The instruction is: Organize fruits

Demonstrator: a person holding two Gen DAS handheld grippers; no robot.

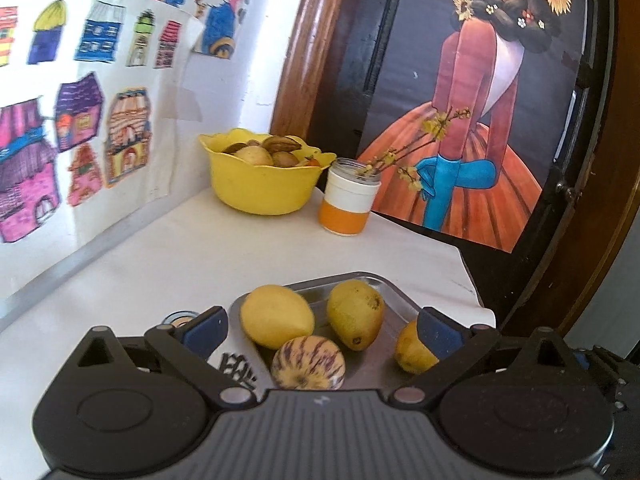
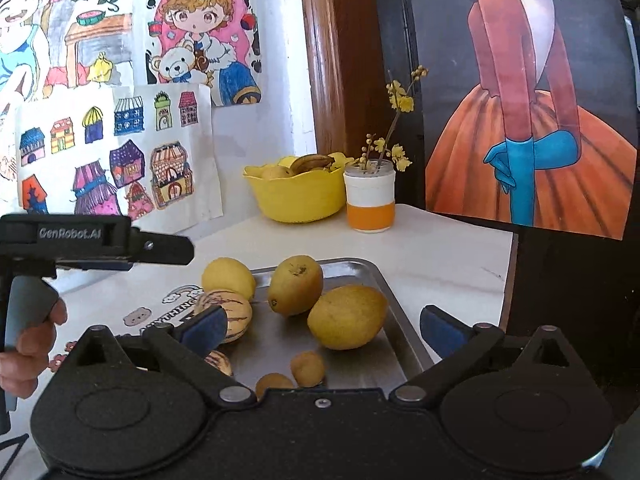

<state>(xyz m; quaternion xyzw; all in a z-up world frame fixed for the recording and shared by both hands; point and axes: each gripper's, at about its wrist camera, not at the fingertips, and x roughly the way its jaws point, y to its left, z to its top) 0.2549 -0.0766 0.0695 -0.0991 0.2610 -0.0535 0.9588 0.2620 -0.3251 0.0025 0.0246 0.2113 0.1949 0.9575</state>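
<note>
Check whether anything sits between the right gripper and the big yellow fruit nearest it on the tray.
Nothing visible does. The right gripper is open, and the big yellow fruit lies on the metal tray directly ahead, with bare tray in front of it.

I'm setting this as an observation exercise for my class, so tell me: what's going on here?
A person is sorting fruit with a handheld gripper in each hand. Both the left gripper and the right gripper are open and hold nothing. They hang over a metal tray carrying yellow mangoes, a striped pepino melon and small round brown fruits. At the back of the white table stands a yellow bowl with more fruit, beside a jar of flowering twigs.
</note>
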